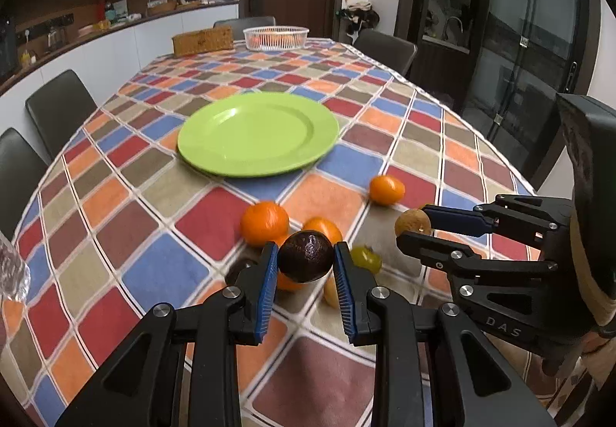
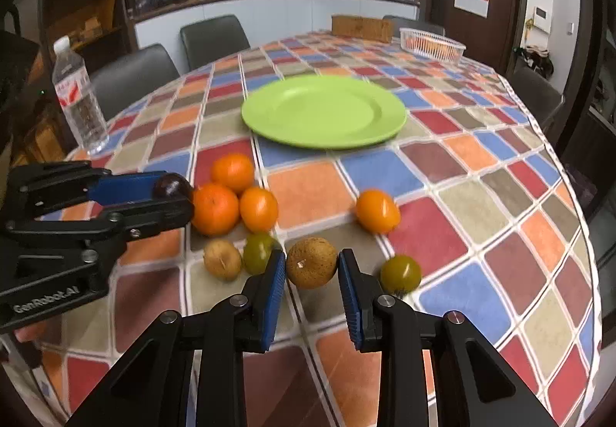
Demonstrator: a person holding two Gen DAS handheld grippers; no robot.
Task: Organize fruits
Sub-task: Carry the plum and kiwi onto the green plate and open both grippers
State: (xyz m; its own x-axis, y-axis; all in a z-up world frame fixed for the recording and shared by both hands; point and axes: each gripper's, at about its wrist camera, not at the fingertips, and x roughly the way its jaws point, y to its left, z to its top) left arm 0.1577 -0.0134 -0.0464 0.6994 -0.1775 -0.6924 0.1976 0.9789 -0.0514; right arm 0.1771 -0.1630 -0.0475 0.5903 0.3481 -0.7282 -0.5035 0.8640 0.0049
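Observation:
My left gripper (image 1: pixel 306 257) is shut on a dark purple round fruit (image 1: pixel 306 256) and holds it just above the pile; it also shows in the right wrist view (image 2: pixel 172 185). My right gripper (image 2: pixel 312 265) is shut on a tan-brown round fruit (image 2: pixel 312 262), also seen from the left wrist (image 1: pixel 412 222). On the cloth lie several oranges (image 2: pixel 215 208), a lone orange (image 2: pixel 376 210), another brown fruit (image 2: pixel 222 258) and two green fruits (image 2: pixel 400 274). An empty green plate (image 2: pixel 323 111) sits beyond them, mid-table.
A water bottle (image 2: pixel 79 96) stands at the table's left edge. A white basket (image 2: pixel 431 43) and a wicker box (image 2: pixel 361 27) sit at the far end. Dark chairs (image 2: pixel 213 38) ring the table with its checked cloth (image 2: pixel 481 196).

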